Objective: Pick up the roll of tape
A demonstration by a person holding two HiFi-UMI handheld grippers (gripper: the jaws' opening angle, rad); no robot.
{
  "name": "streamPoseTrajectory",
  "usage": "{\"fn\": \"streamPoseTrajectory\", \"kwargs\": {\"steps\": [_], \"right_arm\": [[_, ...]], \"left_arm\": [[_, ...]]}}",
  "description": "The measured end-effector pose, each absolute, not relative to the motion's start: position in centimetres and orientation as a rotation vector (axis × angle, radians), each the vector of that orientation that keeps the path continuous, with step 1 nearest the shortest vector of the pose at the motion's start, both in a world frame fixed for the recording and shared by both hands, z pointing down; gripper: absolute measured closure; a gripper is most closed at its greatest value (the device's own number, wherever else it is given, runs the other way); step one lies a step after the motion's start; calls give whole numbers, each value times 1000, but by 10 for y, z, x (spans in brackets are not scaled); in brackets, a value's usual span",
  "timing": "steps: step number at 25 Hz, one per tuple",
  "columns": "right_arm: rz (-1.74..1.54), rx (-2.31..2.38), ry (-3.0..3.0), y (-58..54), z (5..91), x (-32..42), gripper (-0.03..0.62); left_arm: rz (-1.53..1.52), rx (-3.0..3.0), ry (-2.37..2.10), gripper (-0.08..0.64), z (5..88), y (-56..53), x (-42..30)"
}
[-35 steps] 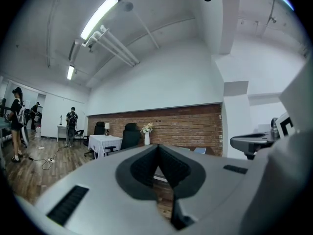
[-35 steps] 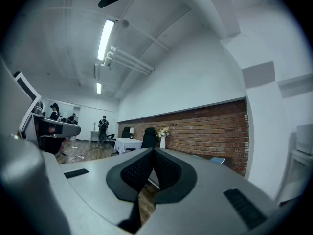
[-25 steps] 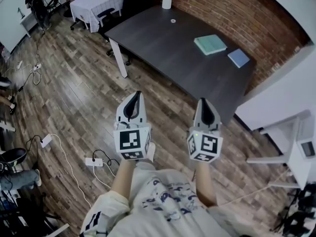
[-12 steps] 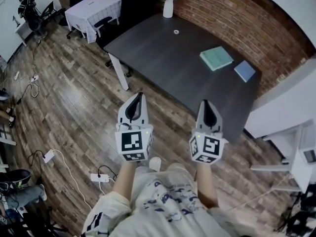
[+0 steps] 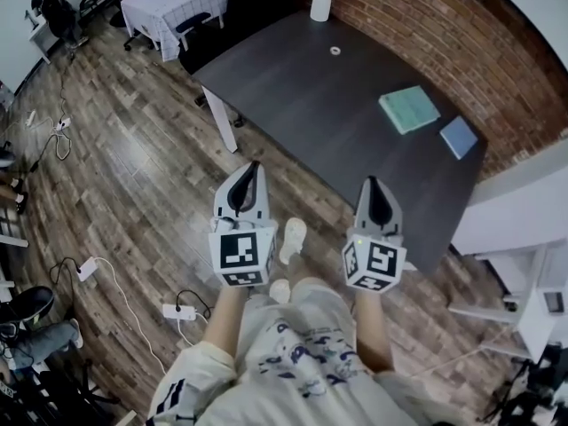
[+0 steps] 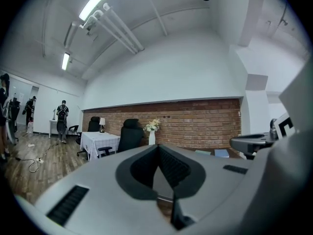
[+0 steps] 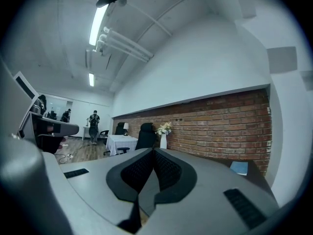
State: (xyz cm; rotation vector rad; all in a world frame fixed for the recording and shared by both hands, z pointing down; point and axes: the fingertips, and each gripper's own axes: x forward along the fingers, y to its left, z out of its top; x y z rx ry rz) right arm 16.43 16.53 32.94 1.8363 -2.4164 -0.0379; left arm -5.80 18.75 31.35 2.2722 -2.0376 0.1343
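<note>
The roll of tape (image 5: 335, 51) is a small pale ring lying on the far part of the dark table (image 5: 302, 96), near the vase. Both grippers are held out level over the wood floor, short of the table's near edge and far from the tape. My left gripper (image 5: 249, 167) is shut with nothing in it; in the left gripper view its tips (image 6: 157, 146) meet. My right gripper (image 5: 370, 183) is also shut and empty, with its tips (image 7: 153, 151) together in the right gripper view. The gripper bodies hide the tape in both gripper views.
A white vase of flowers (image 5: 321, 3) stands at the table's far end, and a green book (image 5: 409, 109) and a blue book (image 5: 458, 137) lie at its right. Behind are a black chair (image 5: 200, 34) and a cloth-covered table (image 5: 173, 7). Cables and a power strip (image 5: 177, 311) lie on the floor.
The person has walked towards the table, which now lies closer to the grippers. Both grippers kept their pose and stayed shut. A shoe now shows between them.
</note>
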Motion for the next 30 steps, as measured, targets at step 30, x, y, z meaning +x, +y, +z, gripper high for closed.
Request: {"fn": "streamPoseTrajectory", "kwargs": {"steps": [30], "right_arm": [[27, 1808, -2443, -187, 341, 133, 588]], "left_arm": [[214, 2188, -2109, 558, 322, -141, -105]]}}
